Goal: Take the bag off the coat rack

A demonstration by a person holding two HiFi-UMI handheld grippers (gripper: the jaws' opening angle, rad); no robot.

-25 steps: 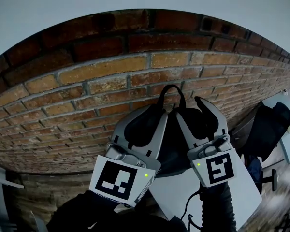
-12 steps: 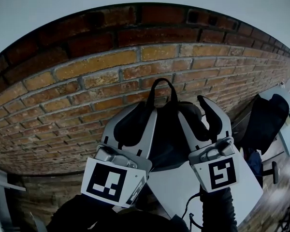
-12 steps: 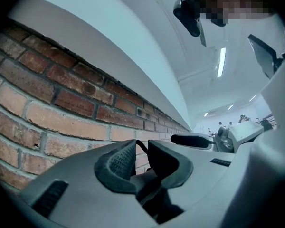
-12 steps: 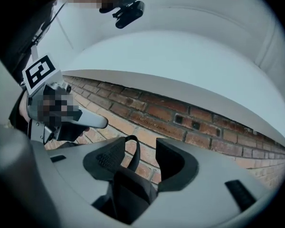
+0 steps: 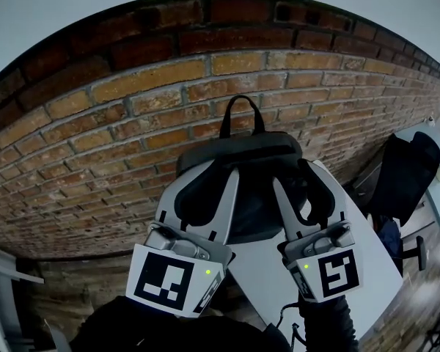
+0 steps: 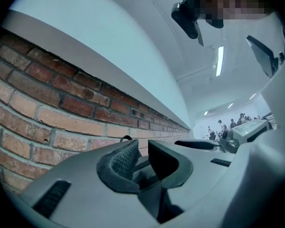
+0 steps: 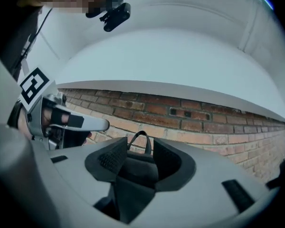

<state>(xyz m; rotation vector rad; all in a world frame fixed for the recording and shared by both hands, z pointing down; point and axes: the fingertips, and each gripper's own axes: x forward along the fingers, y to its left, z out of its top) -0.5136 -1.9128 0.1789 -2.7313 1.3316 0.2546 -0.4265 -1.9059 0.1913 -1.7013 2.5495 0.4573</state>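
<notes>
A black bag hangs against the brick wall, its handle loop standing up above it. Whatever it hangs from is hidden. My left gripper reaches into the bag's left side and looks shut on a dark fold of it. My right gripper is at the bag's right side, its jaws closing. In the right gripper view the bag's top lies between those jaws, with the handle loop just beyond. The left gripper shows there at the left.
A dark coat or bag hangs further right along the wall. A white panel lies below both grippers. Several people stand far off in a lit room, seen in the left gripper view.
The bag's wide top has come into view above both grippers, and the handle loop sits higher in the picture. The right gripper has moved in round the bag's right side.
</notes>
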